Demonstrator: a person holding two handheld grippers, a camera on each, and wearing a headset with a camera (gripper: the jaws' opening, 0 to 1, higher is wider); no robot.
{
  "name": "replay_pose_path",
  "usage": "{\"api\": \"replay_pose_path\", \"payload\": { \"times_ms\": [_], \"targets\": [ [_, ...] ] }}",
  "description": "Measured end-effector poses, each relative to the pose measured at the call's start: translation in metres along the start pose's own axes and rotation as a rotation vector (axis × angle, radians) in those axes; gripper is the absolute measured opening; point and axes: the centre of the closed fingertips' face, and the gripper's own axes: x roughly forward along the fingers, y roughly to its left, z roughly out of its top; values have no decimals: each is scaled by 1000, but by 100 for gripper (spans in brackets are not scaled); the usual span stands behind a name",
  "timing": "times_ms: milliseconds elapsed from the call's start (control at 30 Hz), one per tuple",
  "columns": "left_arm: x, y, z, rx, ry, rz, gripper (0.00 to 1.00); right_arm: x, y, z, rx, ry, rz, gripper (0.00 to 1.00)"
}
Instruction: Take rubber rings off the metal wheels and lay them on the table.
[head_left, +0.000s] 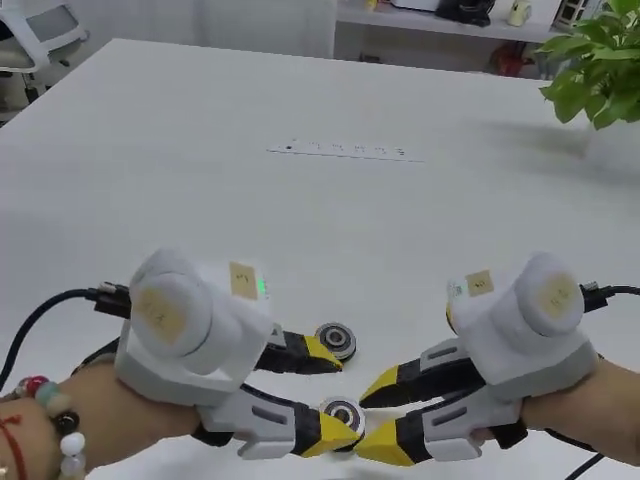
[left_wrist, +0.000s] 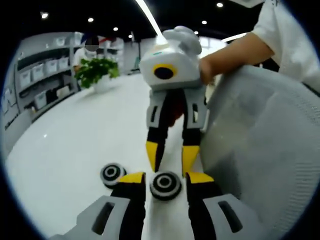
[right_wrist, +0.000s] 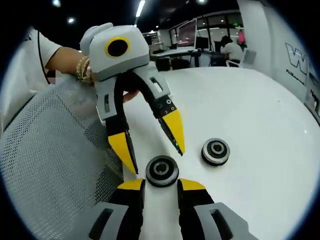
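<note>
Rubber ring (right_wrist: 150, 172) looks soft and stretchy; pinch its outer edge. Left hand-held gripper (head_left: 342, 393) and right hand-held gripper (head_left: 364, 420), jaws apart, point at it.

The left hand-held gripper (left_wrist: 166, 178) straddles a metal wheel (left_wrist: 166, 186), jaws parted, facing the right hand-held gripper (left_wrist: 171, 155); second wheel (left_wrist: 113, 174) beside.

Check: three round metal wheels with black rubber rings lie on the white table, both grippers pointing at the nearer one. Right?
Two, not three: the head view shows a nearer round metal wheel with black rubber ring and a farther wheel on the white table. Left gripper and right gripper point at the nearer one.
</note>
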Motion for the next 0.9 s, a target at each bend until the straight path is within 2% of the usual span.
{"api": "replay_pose_path", "payload": {
  "times_ms": [133, 333, 433, 467, 567, 633, 700, 900],
  "targets": [
    [4, -1, -2, -6, 8, -8, 30, 0, -1, -3, 1, 6, -2, 23],
    [4, 3, -3, -25, 4, 9, 23, 0, -2, -2, 1, 4, -6, 22],
    [4, 3, -13, -6, 45, 9, 20, 1, -1, -3, -3, 9, -4, 21],
    [5, 2, -9, -14, 17, 2, 19, 1, -1, -3, -4, 10, -3, 21],
    [5, 4, -12, -14, 20, -1, 17, 2, -1, -3, -4, 9, -3, 21],
    [5, 9, -12, -3, 14, 18, 14, 2, -1, -2, -2, 6, -5, 21],
    [5, 7, -12, -12, 5, 6, 14, 2, -2, -1, -1, 4, -9, 21],
    [5, 7, -12, -7, 5, 12, 14, 3, -4, -1, 1, 1, -19, 21]
  ]
}}
